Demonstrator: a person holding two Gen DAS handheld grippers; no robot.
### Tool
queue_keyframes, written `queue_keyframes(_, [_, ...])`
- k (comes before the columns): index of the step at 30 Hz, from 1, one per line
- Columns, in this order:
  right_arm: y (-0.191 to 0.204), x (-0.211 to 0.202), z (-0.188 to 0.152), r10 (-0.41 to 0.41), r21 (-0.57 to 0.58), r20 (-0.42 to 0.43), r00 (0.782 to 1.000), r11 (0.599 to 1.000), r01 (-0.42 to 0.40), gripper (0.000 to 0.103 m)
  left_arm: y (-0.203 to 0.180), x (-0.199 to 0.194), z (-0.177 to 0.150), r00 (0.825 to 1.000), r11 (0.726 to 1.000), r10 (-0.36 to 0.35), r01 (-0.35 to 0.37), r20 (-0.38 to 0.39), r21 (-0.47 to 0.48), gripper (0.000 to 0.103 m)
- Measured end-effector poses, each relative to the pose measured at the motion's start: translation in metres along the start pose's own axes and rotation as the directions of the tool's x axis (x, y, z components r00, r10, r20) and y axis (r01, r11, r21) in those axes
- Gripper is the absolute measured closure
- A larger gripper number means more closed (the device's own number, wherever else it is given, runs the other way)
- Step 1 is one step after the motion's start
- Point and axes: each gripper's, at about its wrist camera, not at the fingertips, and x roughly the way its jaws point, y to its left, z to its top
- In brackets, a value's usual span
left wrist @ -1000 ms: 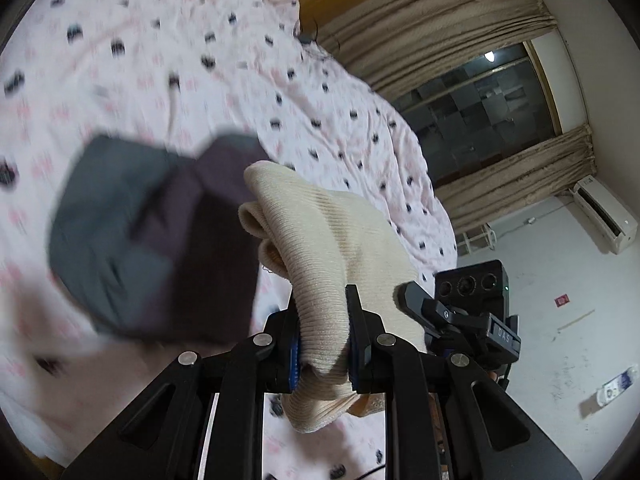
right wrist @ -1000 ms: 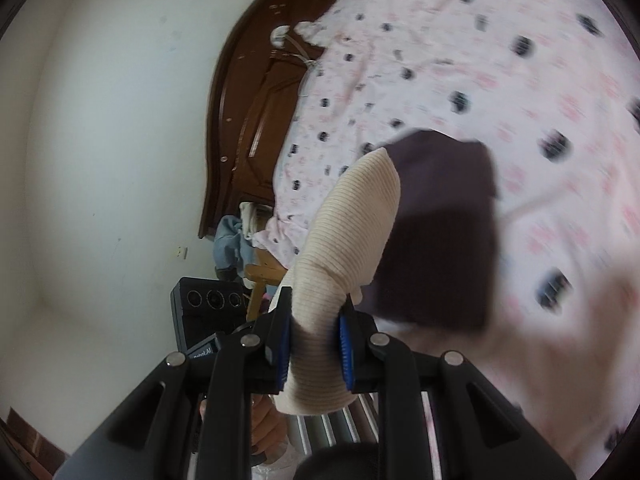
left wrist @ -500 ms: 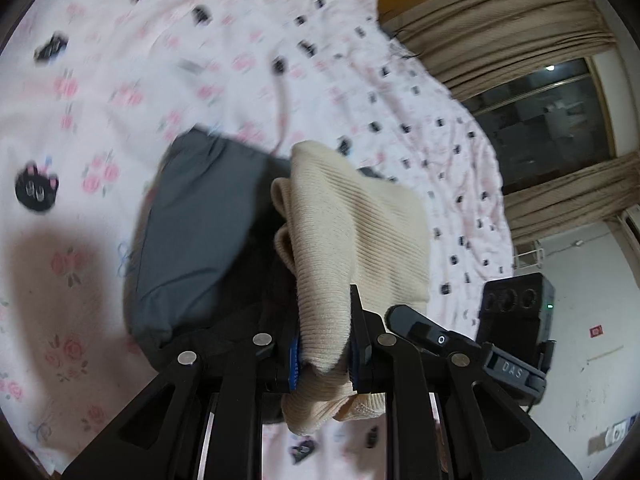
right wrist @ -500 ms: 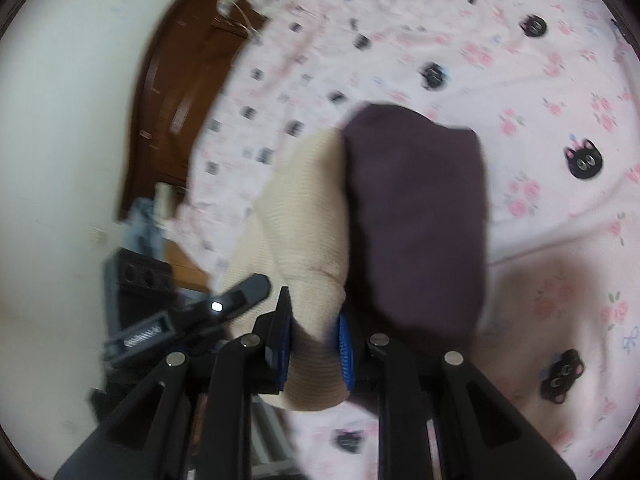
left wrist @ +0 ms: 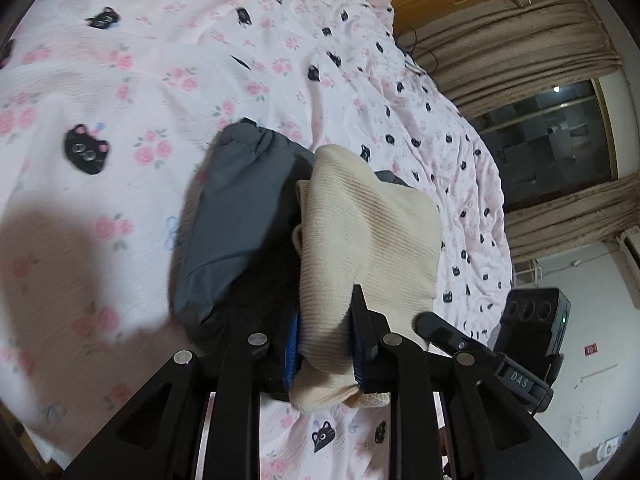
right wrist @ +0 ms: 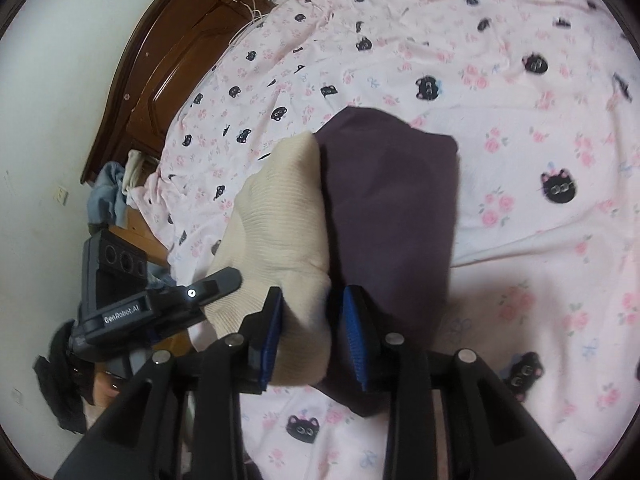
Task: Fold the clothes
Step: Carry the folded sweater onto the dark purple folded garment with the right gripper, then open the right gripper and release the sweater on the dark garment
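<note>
Left gripper (left wrist: 325,346): jaws narrow and easing open, cream ribbed-knit garment (left wrist: 360,240) bunched between them, both blue pads touching the knit. Right gripper (right wrist: 309,338): jaws opening and already wider; same cream knit (right wrist: 280,224) between them, left pad against it, a gap showing at the right blue pad (right wrist: 356,340), so no real clamp there.

Cream knit lies as a folded bundle on top of a dark folded garment, slate-grey in the left view (left wrist: 232,216) and plum-brown in the right (right wrist: 392,216); can't tell if that is one item or two. All of it rests on the pink bedsheet with roses and black cat faces (left wrist: 132,92).

Step, as I read it: releasing the folded knit onto the stack.

Next move: finish opening both, back straight out along the fingers so the pads don't snag the ribbing and drag the fold open.
</note>
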Motion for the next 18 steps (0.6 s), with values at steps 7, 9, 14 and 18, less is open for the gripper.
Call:
queue_keyframes(7, [0.006,-0.026,-0.012,-0.062,-0.046,0.042,0.997,0.997,0.064,0.062,-0.008,-0.024,0.001,0.988,0.995,0.099,-0.101,0.116,0.014,0.083])
queue_keyframes(9, [0.008,-0.039,-0.018,-0.088,-0.067,0.064,0.994,0.994,0.092,0.061,-0.012,-0.043,-0.002,0.971,0.990,0.138,-0.143,0.195,0.009,0.083])
queue_keyframes(14, [0.000,-0.078,-0.046,-0.155,-0.076,0.141,0.978,0.983,0.167,0.045,-0.025,-0.081,-0.017,0.935,0.995,0.094,-0.102,0.342,0.007,0.035])
queue_keyframes(18, [-0.018,-0.108,-0.078,-0.212,-0.045,0.177,0.961,0.974,0.223,0.044,-0.057,-0.082,-0.039,0.933,0.989,0.068,-0.110,0.353,0.100,0.033])
